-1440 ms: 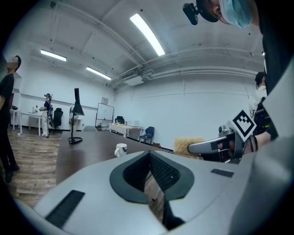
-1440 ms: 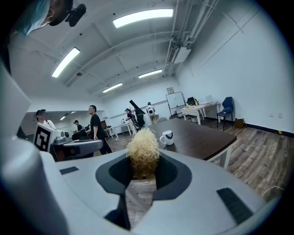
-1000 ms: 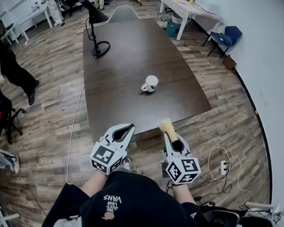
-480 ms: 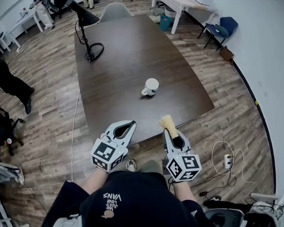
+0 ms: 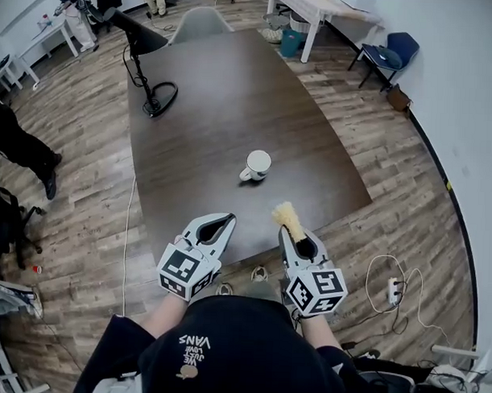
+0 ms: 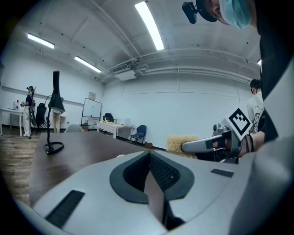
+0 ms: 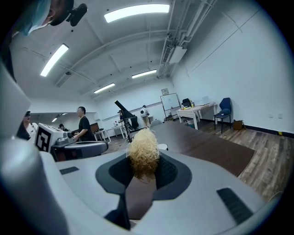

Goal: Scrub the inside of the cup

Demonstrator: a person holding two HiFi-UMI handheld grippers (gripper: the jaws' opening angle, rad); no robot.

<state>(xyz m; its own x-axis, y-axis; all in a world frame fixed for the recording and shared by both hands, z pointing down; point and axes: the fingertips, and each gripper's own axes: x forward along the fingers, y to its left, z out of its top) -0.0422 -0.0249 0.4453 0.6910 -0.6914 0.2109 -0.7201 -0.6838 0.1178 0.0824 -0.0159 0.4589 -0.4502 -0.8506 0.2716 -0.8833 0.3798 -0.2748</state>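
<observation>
Nearest me, my left gripper was clenched on nothing, its jaws pressed flat together. Just beside it, my right gripper was clamped on a yellow fibrous scrubber, whose tuft stuck out past the tips. Both hung over the near edge of the dark table. Further in, around mid-table, the white cup stood apparently upright with its handle towards my left, apart from both tools. A black desk lamp stood at the far left end. I judged the scrubbing not yet begun. The scrubber was in hand, but reaching the cup, steadying it and working the tuft inside all remained.
</observation>
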